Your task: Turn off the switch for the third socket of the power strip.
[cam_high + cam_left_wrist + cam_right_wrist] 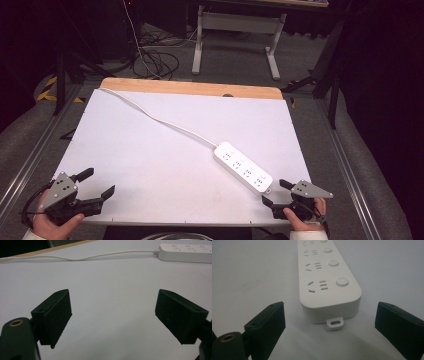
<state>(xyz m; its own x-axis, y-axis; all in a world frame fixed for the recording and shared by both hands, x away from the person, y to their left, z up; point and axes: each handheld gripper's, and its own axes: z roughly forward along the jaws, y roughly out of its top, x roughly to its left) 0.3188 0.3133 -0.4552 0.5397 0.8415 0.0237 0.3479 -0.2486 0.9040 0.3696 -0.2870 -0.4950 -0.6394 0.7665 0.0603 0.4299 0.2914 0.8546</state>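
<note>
A white power strip with several sockets and round buttons lies diagonally on the white table, its white cord running to the far left corner. My right gripper sits low at the front right, just short of the strip's near end, jaws open. In the right gripper view the strip and its small hanging tab lie ahead of the gap between the two jaws, untouched. My left gripper rests at the front left, open and empty. The left gripper view has the strip far off at the top right.
A wooden edge borders the table's far side. Beyond it stand a white desk frame and loose cables on the floor. Metal rails run along both sides of the table.
</note>
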